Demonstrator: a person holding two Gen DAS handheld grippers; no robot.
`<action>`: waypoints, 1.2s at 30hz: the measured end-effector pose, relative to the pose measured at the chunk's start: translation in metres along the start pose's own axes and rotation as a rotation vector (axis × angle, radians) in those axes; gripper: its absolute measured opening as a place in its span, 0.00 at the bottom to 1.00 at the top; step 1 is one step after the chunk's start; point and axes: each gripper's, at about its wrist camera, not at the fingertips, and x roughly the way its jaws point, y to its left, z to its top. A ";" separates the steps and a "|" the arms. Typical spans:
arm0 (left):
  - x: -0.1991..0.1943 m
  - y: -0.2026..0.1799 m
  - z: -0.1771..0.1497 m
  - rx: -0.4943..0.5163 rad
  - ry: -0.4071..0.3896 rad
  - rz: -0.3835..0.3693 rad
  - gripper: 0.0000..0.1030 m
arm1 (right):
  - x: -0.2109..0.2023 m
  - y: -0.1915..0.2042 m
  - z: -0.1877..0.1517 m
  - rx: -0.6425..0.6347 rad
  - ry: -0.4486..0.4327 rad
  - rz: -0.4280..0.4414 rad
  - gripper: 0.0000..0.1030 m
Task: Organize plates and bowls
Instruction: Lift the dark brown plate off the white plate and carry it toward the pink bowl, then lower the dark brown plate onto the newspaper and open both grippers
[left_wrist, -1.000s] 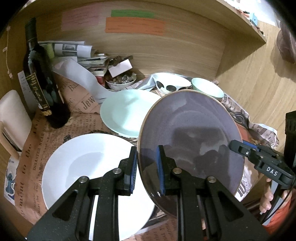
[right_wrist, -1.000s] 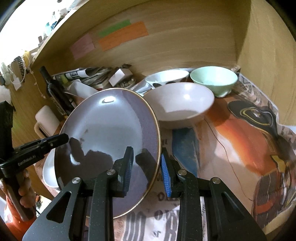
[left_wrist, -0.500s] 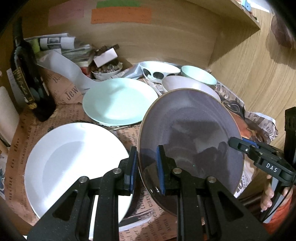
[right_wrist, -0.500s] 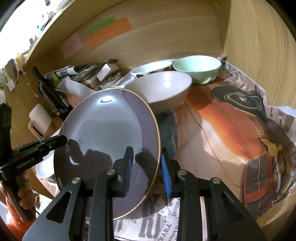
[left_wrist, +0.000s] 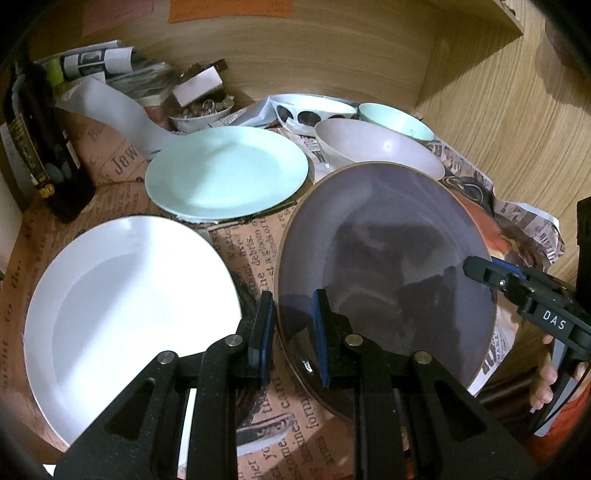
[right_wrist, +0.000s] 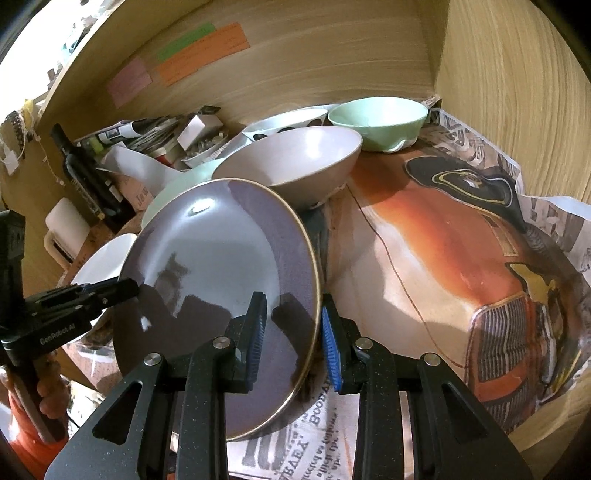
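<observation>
Purple plate (left_wrist: 388, 258) held tilted off the worktop, rim pinched on opposite sides by left hand-held gripper (left_wrist: 291, 332) and right hand-held gripper (right_wrist: 293, 332), both nearly closed on it. White plate (left_wrist: 129, 306) just left of it; mint plate (left_wrist: 227, 171) behind-left; pink bowl (right_wrist: 291, 166) behind.

**A:** Where was the tilted plate (left_wrist: 388, 258)?

**B:** Over the newspaper (left_wrist: 251, 251). Its left edge sat between the fingers of the left gripper (left_wrist: 291, 332), and its right edge between those of the right gripper (right_wrist: 293, 336).

**A:** What lay left of it?

**B:** The near plate (left_wrist: 129, 295), flat on the newspaper. The far plate (left_wrist: 225, 177) lay behind that one. The bottle (left_wrist: 40, 147) stood at the far left.

**A:** And the bowls?

**B:** The front bowl (left_wrist: 376, 147) sat just behind the tilted plate. The corner bowl (left_wrist: 395, 118) and the back bowl (left_wrist: 314, 110) sat behind it, by the wall.
</observation>
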 end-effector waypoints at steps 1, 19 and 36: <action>0.000 0.001 -0.001 -0.004 0.003 0.001 0.19 | 0.000 0.000 0.000 -0.001 0.001 0.005 0.26; 0.010 0.000 -0.004 -0.008 0.028 -0.007 0.20 | 0.009 -0.006 -0.002 0.024 0.031 0.014 0.26; 0.003 -0.002 0.002 0.023 -0.007 -0.023 0.26 | 0.008 -0.008 0.002 -0.046 0.020 -0.064 0.30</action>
